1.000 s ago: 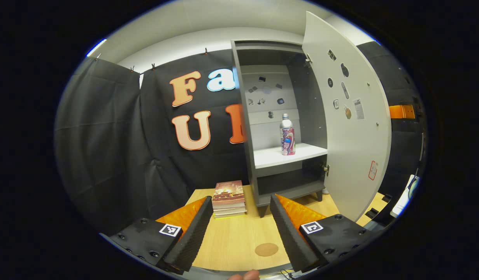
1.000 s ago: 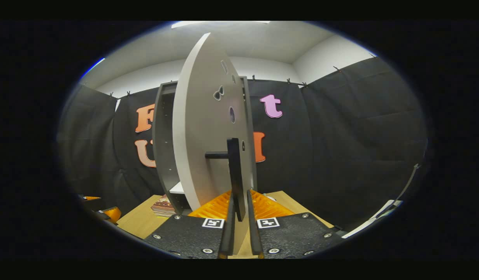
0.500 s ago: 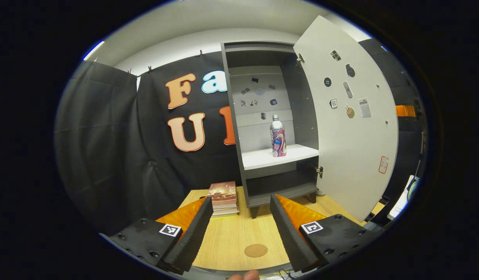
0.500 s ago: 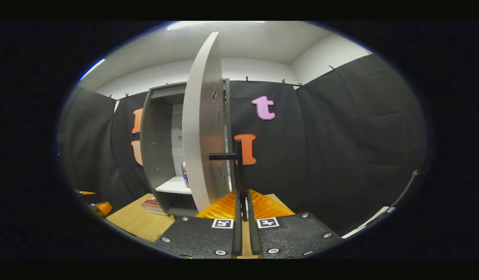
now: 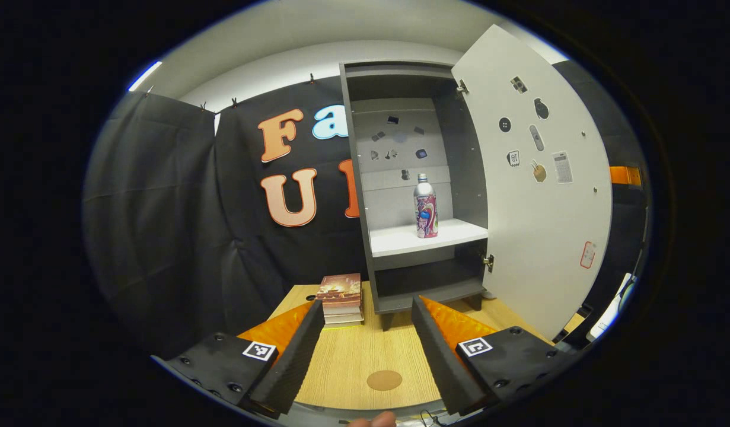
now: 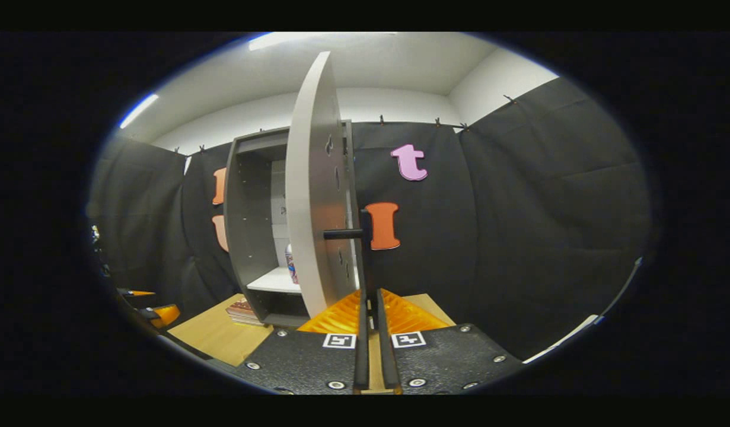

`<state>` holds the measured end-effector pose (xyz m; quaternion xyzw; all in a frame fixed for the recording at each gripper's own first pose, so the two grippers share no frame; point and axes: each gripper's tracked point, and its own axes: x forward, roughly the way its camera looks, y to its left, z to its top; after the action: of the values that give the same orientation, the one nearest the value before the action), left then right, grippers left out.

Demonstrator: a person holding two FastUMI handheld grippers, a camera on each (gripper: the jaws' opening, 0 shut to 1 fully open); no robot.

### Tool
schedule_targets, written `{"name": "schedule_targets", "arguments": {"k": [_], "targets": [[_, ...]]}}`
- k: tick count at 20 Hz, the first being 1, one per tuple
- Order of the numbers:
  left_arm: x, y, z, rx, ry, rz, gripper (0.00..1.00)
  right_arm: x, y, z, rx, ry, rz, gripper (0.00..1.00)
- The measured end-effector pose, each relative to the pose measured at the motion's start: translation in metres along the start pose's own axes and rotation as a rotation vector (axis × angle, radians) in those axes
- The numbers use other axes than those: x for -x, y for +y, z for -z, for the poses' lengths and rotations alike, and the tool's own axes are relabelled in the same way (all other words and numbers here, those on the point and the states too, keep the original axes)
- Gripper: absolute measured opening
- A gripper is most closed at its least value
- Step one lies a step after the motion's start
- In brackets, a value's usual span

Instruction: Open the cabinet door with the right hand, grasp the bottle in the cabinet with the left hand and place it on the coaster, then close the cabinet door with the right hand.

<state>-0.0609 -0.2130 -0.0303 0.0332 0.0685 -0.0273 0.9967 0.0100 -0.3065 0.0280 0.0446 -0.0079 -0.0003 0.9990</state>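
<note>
Bottle (image 5: 425,206), a small white one with a pink and blue printed wrap and a silver cap, stands upright on the white shelf (image 5: 400,241) of the tall grey cabinet (image 5: 359,196), just above the centre of the left gripper view.

Start at the left gripper (image 5: 367,350), low in that frame: its black ridged fingers (image 5: 290,362) are spread wide with nothing between them, hovering over the pale wooden bench (image 5: 353,362). Between them, near the bottom edge, lies the round brown coaster (image 5: 383,380). Beyond the left finger sits a short stack of books (image 5: 341,296), beside the cabinet's foot.

The bottle lies straight ahead of these fingers and higher up, well apart from them, its long axis vertical. To my eye a level reach forward and upward would bring the open fingers to either side of its body.

In the right gripper view, the right gripper (image 6: 369,350) sits at the bottom centre, fingers drawn narrow on the thin black door handle (image 6: 361,261), holding the light grey cabinet door (image 6: 317,190) swung well open. The door stands clear of the shelf opening, so the left gripper is the free one for the reach, I'd judge.
</note>
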Motion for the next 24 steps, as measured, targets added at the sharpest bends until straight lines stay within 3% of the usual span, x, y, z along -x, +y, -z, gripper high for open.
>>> {"name": "schedule_targets", "arguments": {"k": [9, 10, 12, 13, 14, 17, 18, 19, 20, 24], "targets": [[-0.045, -0.03, -0.038, 0.0, -0.067, 0.015, 0.96, 0.072, 0.025, -0.026, -0.028, -0.114, -0.014, 0.08], [-0.055, -0.037, -0.042, 0.007, -0.073, 0.023, 0.96, 0.079, 0.033, -0.028, -0.033, -0.124, -0.023, 0.18], [-0.077, -0.051, -0.056, 0.011, -0.098, 0.034, 0.96, 0.089, 0.05, -0.031, -0.04, -0.135, -0.038, 0.18], [-0.09, -0.058, -0.063, 0.008, -0.116, 0.041, 0.96, 0.09, 0.061, -0.026, -0.041, -0.129, -0.049, 0.07], [-0.103, -0.064, -0.072, 0.007, -0.14, 0.05, 0.96, 0.093, 0.068, -0.022, -0.032, -0.123, -0.054, 0.11], [-0.15, -0.085, -0.094, -0.01, -0.215, 0.083, 0.96, 0.085, 0.086, -0.011, -0.033, -0.111, -0.072, 0.12], [-0.166, -0.09, -0.097, -0.012, -0.222, 0.086, 0.94, 0.081, 0.09, -0.005, -0.04, -0.097, -0.088, 0.13], [-0.182, -0.095, -0.098, -0.012, -0.223, 0.09, 0.96, 0.074, 0.091, 0.002, -0.031, -0.08, -0.083, 0.07], [-0.198, -0.103, -0.101, -0.007, -0.222, 0.102, 0.94, 0.066, 0.09, 0.01, -0.018, -0.057, -0.068, 0.14], [-0.261, -0.124, -0.107, 0.001, -0.213, 0.131, 0.96, 0.034, 0.103, 0.015, -0.033, -0.017, -0.055, 0.11]]}}
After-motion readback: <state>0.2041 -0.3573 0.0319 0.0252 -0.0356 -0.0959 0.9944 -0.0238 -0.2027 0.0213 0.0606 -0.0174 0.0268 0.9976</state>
